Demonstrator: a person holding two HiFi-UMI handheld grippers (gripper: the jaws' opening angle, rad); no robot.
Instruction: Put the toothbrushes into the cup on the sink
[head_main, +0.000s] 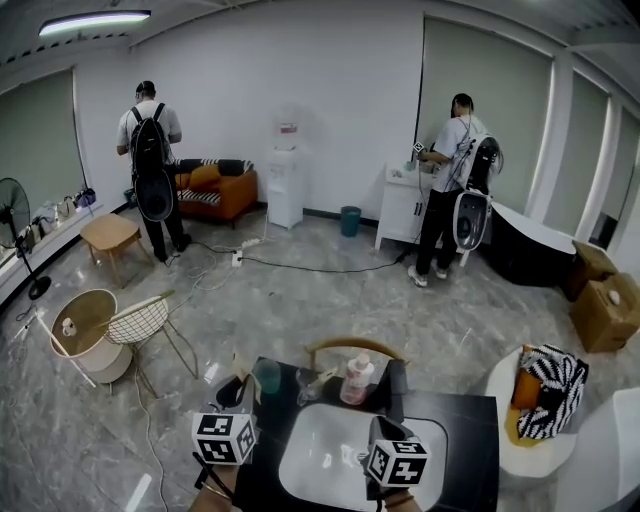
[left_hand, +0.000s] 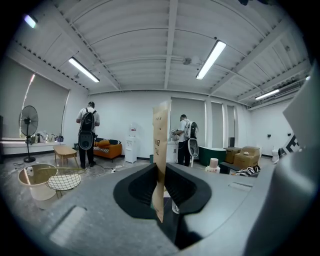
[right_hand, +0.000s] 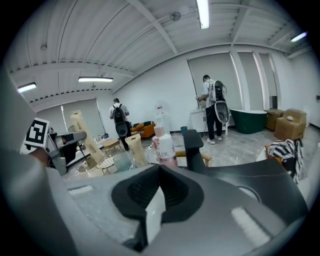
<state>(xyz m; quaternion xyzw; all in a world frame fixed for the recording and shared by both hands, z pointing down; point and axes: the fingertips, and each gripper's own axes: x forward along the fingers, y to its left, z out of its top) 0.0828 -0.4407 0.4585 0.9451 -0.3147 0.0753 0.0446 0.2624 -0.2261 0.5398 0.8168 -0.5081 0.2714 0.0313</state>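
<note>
Left gripper view: left gripper (left_hand: 160, 175) clamps upright toothbrush packet (left_hand: 160, 135)

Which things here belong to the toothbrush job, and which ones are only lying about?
Job: tan flat toothbrush carton in left gripper; second tan carton; translucent teal cup; clear glass; white sink basin; thin white strip in right gripper (unclear what).
Lying about: pink-and-white plastic bottle; black tap; black standing fan.

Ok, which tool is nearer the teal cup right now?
Left. The left tool, shut on a toothbrush pack, is right beside the teal cup, on its left. The right tool is apart from it, over the white basin to its right.
</note>
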